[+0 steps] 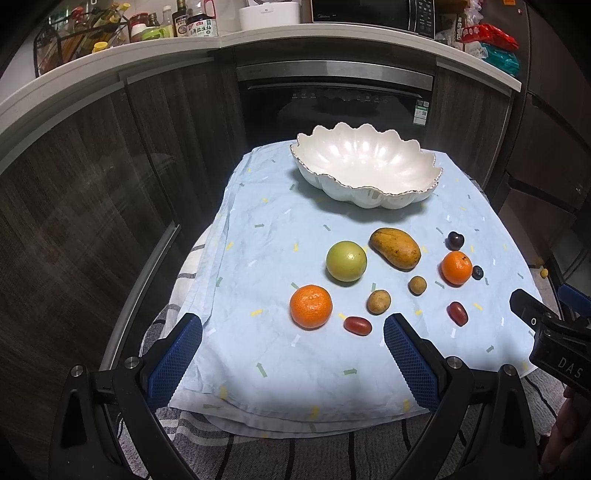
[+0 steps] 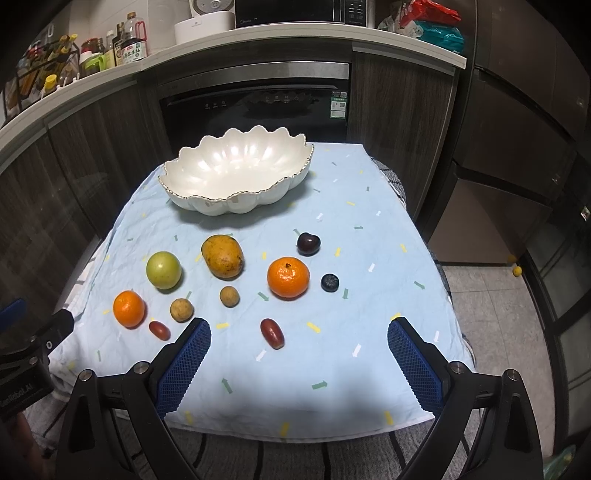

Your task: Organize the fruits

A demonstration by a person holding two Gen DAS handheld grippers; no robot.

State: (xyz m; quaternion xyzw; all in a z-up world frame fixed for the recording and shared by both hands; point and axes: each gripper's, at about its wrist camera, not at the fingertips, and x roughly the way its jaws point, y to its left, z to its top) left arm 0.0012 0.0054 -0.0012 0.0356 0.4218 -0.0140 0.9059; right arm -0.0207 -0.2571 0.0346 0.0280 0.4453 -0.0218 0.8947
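Note:
An empty white scalloped bowl point(image 1: 369, 162) point(image 2: 236, 173) stands at the far end of the light blue cloth point(image 1: 280, 354) point(image 2: 369, 295). Nearer lie a green apple point(image 1: 346, 261) point(image 2: 163, 269), a mango point(image 1: 395, 247) point(image 2: 222, 256), two mandarins point(image 1: 311, 306) point(image 1: 456, 267) point(image 2: 288, 277) point(image 2: 128, 308), two brown longans point(image 1: 378, 301) point(image 1: 417, 285), two red grape tomatoes point(image 1: 357, 325) point(image 2: 272, 333), a dark cherry point(image 2: 308, 244) and a blueberry point(image 2: 329, 282). My left gripper point(image 1: 293, 325) hangs open over the near left, my right gripper point(image 2: 299, 330) open over the near right. Neither holds anything.
Dark cabinets and a built-in oven point(image 1: 332, 99) stand behind the table. The counter above carries bottles point(image 1: 184, 22), a microwave point(image 2: 303, 11) and packets. A striped cloth point(image 1: 295, 454) hangs under the blue one at the near edge. A small yellow fruit point(image 2: 516, 270) lies on the floor at right.

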